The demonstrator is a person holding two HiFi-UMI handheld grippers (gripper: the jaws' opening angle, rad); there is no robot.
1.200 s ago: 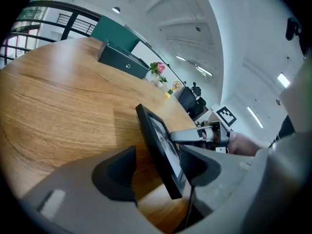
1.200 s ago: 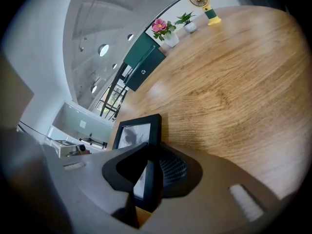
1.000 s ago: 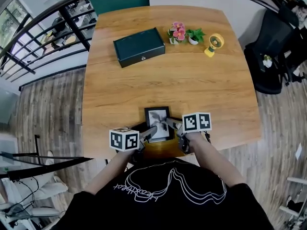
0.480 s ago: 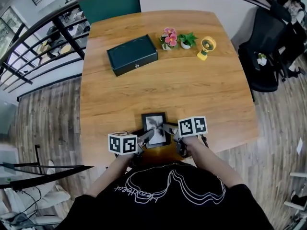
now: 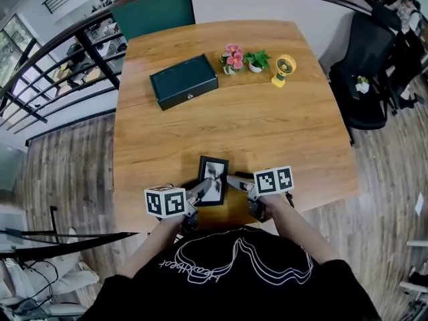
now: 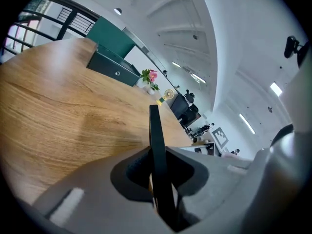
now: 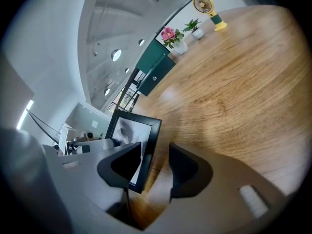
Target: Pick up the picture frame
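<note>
The picture frame stood tilted between the two hand-held grippers, right at their jaws and over the near edge of the counter. Whether its lower edge touched the wood could not be told. The left hand-held gripper was pinching the frame's left side. In the left gripper view the black frame ran edge-on through jaws pressed against it. The right hand-held gripper had its jaws spread. In the right gripper view the frame's right edge stood in the gap between them, nearer one jaw than the other. Far ahead of both hand-held grippers, across bare wood, a dark green box lay with its lid shut, so its contents were hidden. To the right of the box sat a small pot of pink flowers. Just beside that was a pot with a green plant, and a yellow fan stood near them, further right.
</note>
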